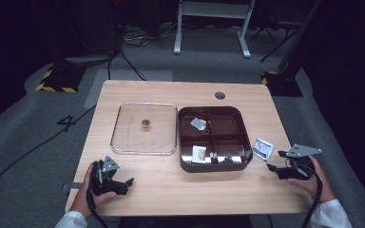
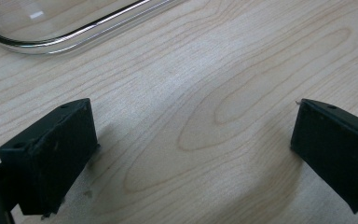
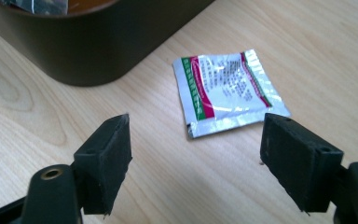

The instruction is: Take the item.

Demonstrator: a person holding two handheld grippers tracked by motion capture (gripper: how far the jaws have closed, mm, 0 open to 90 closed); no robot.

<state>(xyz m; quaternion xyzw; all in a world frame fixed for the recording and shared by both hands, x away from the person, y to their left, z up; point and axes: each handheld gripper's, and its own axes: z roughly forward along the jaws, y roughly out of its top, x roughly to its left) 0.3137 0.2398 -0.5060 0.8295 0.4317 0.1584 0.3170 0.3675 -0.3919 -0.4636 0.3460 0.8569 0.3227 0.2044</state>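
A silvery sachet (image 1: 263, 148) with red and green print lies flat on the wooden table just right of the dark brown divided tray (image 1: 186, 142). The sachet (image 3: 227, 90) sits a little ahead of my right gripper (image 3: 196, 158), whose jaws stand wide apart with nothing between them. In the high view that right gripper (image 1: 278, 164) is held by a hand near the table's right front, pointing left toward the sachet. My left gripper (image 1: 126, 184) rests at the left front, and its jaws (image 2: 193, 154) are open over bare wood.
A clear lid (image 1: 123, 137) lies left of the tray with a small yellowish object (image 1: 146, 124) on it; its rim (image 2: 65, 39) is just beyond the left gripper. The tray's compartments hold several small packets (image 1: 198, 154). The tray wall (image 3: 98, 42) rises close to the sachet.
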